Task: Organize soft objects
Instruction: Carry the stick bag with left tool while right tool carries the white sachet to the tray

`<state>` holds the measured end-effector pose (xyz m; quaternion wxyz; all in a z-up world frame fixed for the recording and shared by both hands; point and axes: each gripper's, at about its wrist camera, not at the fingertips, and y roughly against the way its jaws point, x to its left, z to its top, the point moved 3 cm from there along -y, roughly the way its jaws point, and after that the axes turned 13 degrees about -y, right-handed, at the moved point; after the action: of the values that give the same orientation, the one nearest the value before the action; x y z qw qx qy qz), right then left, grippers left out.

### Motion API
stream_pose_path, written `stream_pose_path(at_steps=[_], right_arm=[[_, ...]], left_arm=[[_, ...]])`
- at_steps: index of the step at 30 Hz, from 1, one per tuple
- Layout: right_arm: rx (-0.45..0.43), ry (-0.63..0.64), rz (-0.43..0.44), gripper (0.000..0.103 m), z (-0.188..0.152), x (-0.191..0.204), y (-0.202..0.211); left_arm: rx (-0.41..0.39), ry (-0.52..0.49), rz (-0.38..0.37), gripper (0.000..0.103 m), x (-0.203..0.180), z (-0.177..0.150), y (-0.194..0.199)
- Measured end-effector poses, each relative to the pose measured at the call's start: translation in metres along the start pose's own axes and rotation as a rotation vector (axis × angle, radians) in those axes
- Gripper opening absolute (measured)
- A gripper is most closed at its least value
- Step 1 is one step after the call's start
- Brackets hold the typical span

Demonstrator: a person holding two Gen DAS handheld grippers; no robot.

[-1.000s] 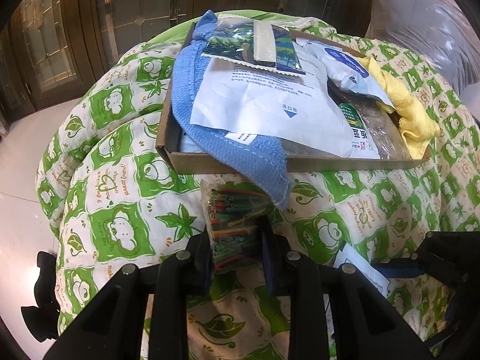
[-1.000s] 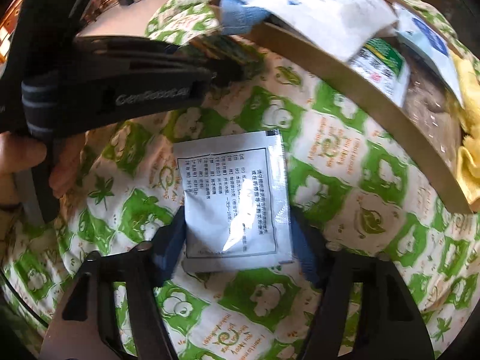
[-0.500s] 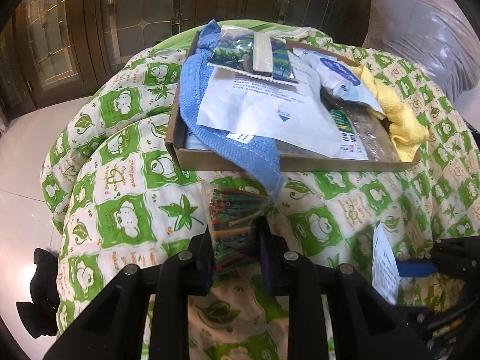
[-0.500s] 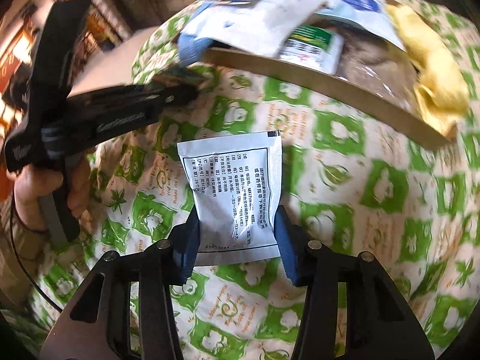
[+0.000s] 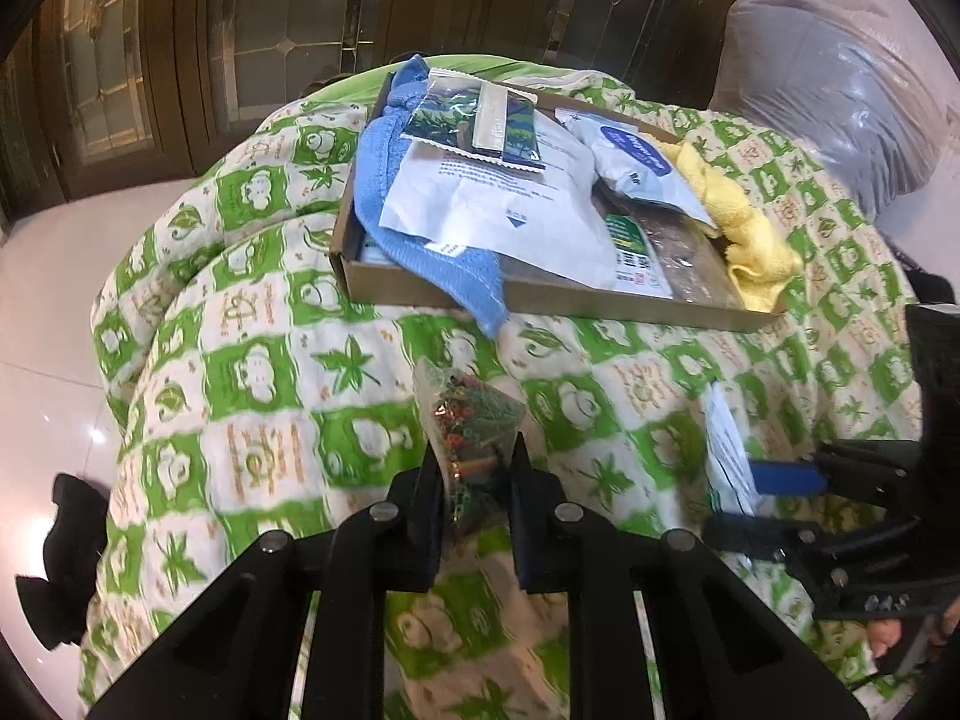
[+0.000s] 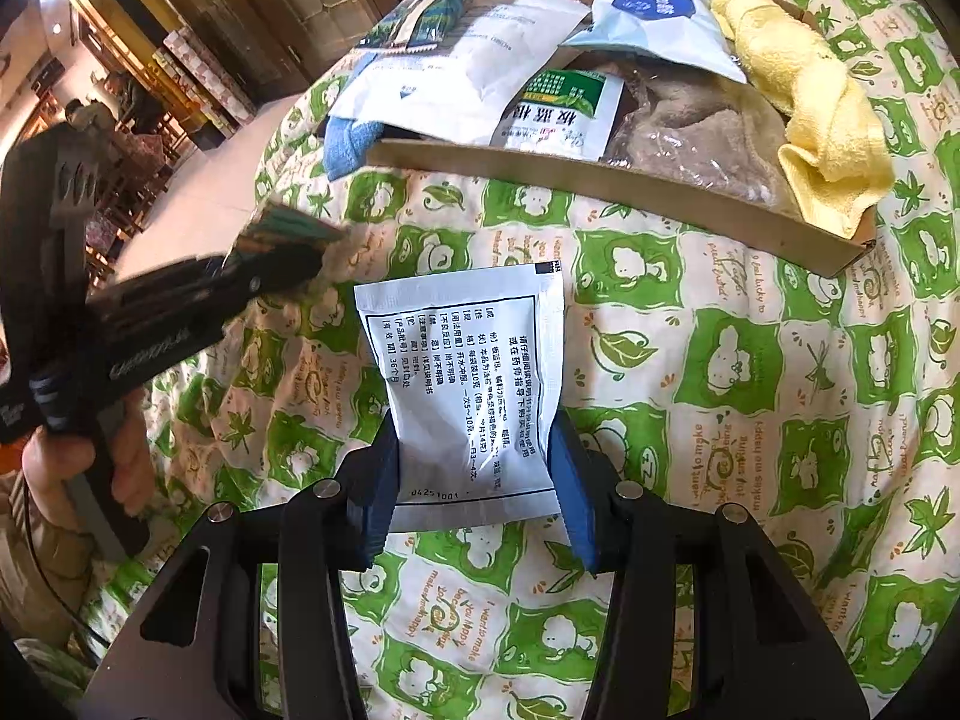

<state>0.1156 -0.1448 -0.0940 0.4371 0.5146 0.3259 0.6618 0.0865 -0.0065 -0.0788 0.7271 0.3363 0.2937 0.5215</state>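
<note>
My left gripper (image 5: 474,468) is shut on a clear bag of coloured bands (image 5: 465,420) and holds it above the green-patterned quilt (image 5: 252,372). My right gripper (image 6: 474,468) is shut on a white sachet with black print (image 6: 468,384); it also shows edge-on in the left wrist view (image 5: 729,450). A shallow cardboard box (image 5: 540,294) lies farther back on the quilt, holding a blue towel (image 5: 384,180), a yellow cloth (image 5: 750,234), white pouches (image 5: 510,198) and a plastic-wrapped brown item (image 6: 702,120).
The quilt covers a rounded mound with pale floor tiles (image 5: 54,276) to the left. Dark wooden glazed doors (image 5: 240,30) stand behind. A grey plastic-covered bundle (image 5: 840,90) sits at the back right. The left gripper body (image 6: 150,312) shows in the right wrist view.
Both grippers have risen and drawn back from the box with their items held. The right gripper took hold of the sachet and lifted it off the quilt.
</note>
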Motion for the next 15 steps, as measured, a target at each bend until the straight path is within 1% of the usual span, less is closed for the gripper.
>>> stream_pose_path(at_steps=[2, 8, 11, 15], right_arm=[[-0.008, -0.008, 0.003, 0.046, 0.005, -0.004, 0.006], [-0.027, -0.047, -0.009, 0.047, 0.004, -0.016, 0.016], [-0.040, -0.056, -0.013, 0.047, 0.004, -0.020, 0.021], [-0.066, -0.068, -0.013, 0.047, 0.002, -0.024, 0.030]], left_arm=[[0.001, 0.013, -0.002, 0.016, 0.000, -0.004, 0.005], [0.003, 0.045, 0.008, 0.016, -0.004, -0.015, 0.024], [-0.008, 0.034, 0.021, 0.016, -0.014, -0.013, 0.036], [-0.011, 0.027, 0.036, 0.016, -0.029, -0.005, 0.043]])
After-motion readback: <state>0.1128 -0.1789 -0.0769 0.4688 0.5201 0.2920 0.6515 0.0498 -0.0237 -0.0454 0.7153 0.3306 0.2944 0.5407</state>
